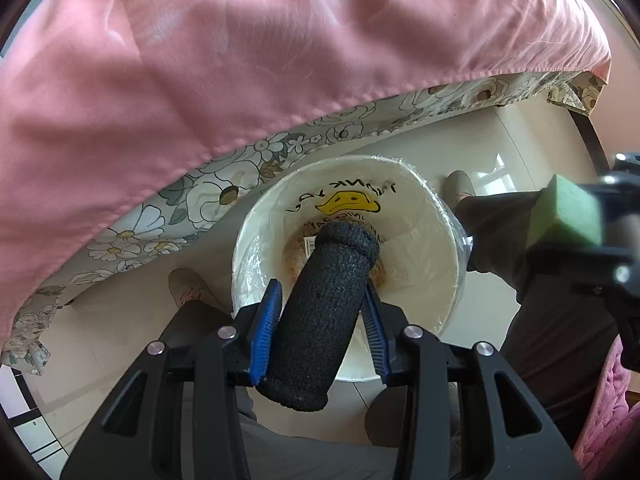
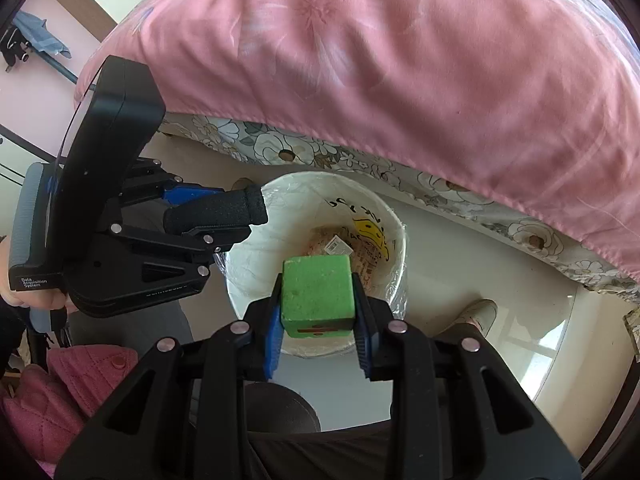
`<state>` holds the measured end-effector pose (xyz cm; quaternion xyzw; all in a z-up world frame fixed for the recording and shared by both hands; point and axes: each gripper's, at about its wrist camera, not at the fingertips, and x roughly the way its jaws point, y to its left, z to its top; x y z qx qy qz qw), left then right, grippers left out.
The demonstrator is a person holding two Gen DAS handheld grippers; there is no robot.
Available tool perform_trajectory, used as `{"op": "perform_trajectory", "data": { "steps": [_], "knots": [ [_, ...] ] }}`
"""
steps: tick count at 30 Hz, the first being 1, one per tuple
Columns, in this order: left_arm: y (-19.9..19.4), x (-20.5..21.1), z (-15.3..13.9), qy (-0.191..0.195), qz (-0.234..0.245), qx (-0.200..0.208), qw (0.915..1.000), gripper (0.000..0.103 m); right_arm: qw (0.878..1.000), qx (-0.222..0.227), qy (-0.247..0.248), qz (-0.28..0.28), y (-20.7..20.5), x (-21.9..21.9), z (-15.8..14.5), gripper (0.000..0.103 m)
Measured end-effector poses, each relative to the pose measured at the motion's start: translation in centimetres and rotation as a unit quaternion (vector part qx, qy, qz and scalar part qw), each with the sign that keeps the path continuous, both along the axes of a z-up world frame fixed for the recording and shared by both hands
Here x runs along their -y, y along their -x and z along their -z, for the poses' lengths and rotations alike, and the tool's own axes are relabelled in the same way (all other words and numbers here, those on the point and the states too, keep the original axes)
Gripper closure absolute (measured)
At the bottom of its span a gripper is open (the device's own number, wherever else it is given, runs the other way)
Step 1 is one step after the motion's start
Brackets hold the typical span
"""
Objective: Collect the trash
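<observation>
While both grippers point down over the white bin [image 1: 424,240], each has its own piece of trash clamped. Left gripper [image 1: 322,300] is closed on a dark foam tube [image 1: 320,312]: blue pads [image 1: 266,328] press both sides of it, and the tube's rounded far end sits over the bin opening, w/ the near end sticking back toward the camera. In the right wrist view the same left gripper [image 2: 224,210] comes in from the left, tube [image 2: 218,210] lying roughly level, its tip just over the bin's rim [image 2: 240,300].

Right gripper [image 2: 318,300] is closed on a green foam cube [image 2: 318,292], pads on its left & right faces; a reddish mark shows on the cube's near face. Cube hangs above the bin mouth. In the left wrist view the cube [image 1: 568,212] shows at the right edge, blurred, beside the bin.

Bin stands on a pale floor [image 1: 132,320], lined w/ a clear plastic bag [image 2: 396,292] whose edge folds over the rim. Inside: a bag w/ a yellow smiley print [image 1: 348,202] & black lettering, plus some brownish stuff and a small label at the bottom, too unclear to name.

Just behind the bin is a bed w/ a pink quilt [image 1: 280,40] hanging over a floral sheet [image 1: 208,188]. A person's shoes [image 1: 188,288] & dark trouser legs [image 1: 548,300] flank the bin.
</observation>
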<state>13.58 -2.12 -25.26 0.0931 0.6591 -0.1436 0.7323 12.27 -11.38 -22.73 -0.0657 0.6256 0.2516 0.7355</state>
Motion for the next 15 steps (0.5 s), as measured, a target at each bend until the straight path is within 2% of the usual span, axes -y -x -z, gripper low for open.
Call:
{"op": "perform_trajectory", "data": {
  "steps": [15],
  "knots": [
    [-2.2, 0.0, 8.8, -0.003, -0.031, -0.101, 0.9945, 0.061, 0.993, -0.118, 0.024, 0.0, -0.7, -1.6, 10.7, 0.072]
  ]
}}
